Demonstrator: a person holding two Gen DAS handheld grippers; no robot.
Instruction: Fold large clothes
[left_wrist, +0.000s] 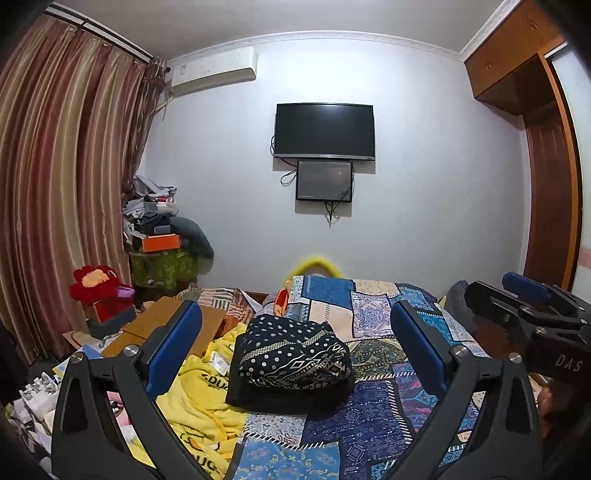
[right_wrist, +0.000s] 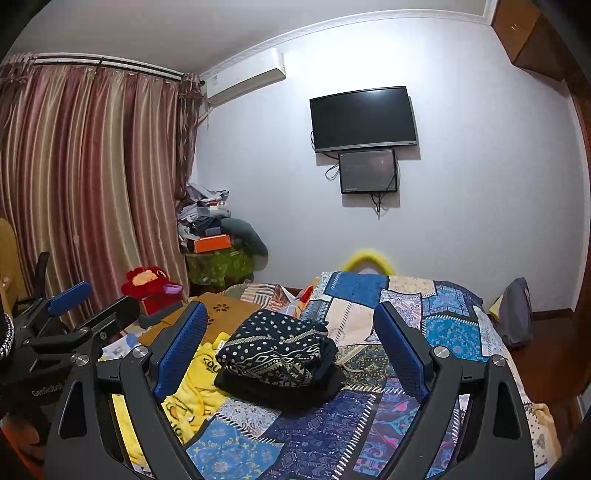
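Folded patterned garment (left_wrist: 293, 354) lies ahead of both wide-spread tongs (left_wrist: 295, 332).

The folded garment (left_wrist: 291, 354) is dark navy with white dots and bands of white geometric pattern. It lies as a thick, compact bundle, layers stacked, on top of a flat black folded piece (left_wrist: 288, 397). Both rest on the patchwork bedspread (left_wrist: 369, 317), touching a crumpled yellow garment (left_wrist: 199, 391) at their left.
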